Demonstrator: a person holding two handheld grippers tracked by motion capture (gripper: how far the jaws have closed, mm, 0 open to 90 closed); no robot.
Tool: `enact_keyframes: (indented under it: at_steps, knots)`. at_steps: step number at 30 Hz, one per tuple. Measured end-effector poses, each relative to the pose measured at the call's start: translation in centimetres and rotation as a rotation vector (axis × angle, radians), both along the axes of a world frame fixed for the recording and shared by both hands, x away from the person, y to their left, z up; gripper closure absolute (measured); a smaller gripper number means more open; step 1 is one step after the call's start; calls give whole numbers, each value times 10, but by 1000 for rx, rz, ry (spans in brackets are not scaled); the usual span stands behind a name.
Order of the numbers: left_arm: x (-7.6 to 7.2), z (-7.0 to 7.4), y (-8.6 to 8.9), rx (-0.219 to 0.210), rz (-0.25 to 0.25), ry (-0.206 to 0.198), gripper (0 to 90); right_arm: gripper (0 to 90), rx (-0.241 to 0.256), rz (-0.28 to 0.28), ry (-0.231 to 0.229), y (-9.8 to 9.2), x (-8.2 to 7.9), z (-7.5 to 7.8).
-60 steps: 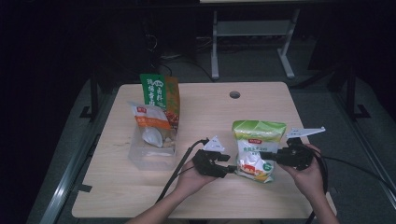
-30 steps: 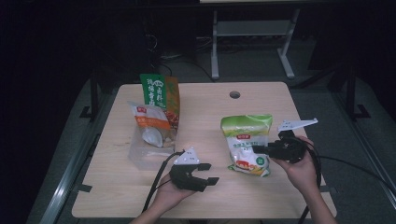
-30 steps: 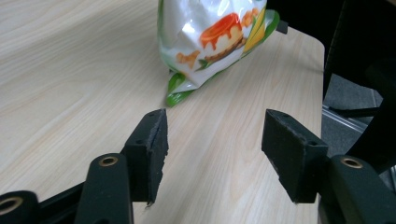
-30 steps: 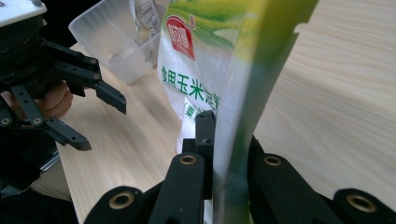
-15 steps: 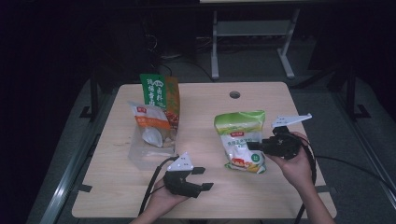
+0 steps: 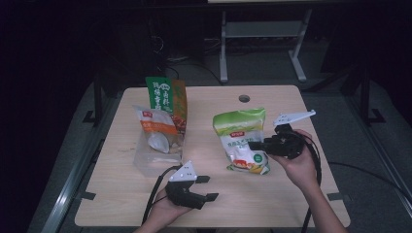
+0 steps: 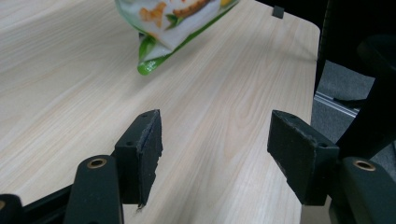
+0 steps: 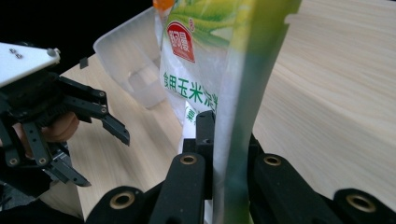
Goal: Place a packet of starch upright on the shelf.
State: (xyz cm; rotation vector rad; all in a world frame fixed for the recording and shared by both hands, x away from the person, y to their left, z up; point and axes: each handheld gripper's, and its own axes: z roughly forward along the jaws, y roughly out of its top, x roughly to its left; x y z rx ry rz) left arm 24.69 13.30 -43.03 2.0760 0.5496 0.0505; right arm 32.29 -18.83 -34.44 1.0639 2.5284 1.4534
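1. Pinching the green-and-white plastic pouch of corn starch (image 6: pixel 241 141) by its right side edge, the right gripper (image 6: pixel 265 144) is clamped on it; the pouch stands tilted at table (image 6: pixel 291 204) centre-right.
2. Left gripper (image 6: pixel 206 188) gapes wide, nothing between its jaws, near the front edge.
3. Handling, judged: soft, floppy film, slick, light to moderate; contents shift, so it sags. Grip the flat seam or top edge.
4. Count: one green-white pouch, one clear plastic bin (image 6: pixel 158 158), two snack bags in the bin: an orange-white bag (image 6: pixel 156 127) and a green-orange bag (image 6: pixel 166 97).
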Motion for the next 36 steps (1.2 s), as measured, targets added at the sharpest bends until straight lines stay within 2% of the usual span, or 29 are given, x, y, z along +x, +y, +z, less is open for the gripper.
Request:
enact_keyframes:
  at_steps: [23,29,31,36]
  knots:
    - [-12,1,15,14,0,-25,329,854,3,138,-49,87,25,39]
    - [-15,1,18,15,2,-27,327,854,18,177,-80,110,31,45]
    - [-16,1,19,10,8,-24,326,854,30,182,-60,119,31,47]
    - [-16,0,23,17,10,-30,325,855,37,203,-65,136,35,49]
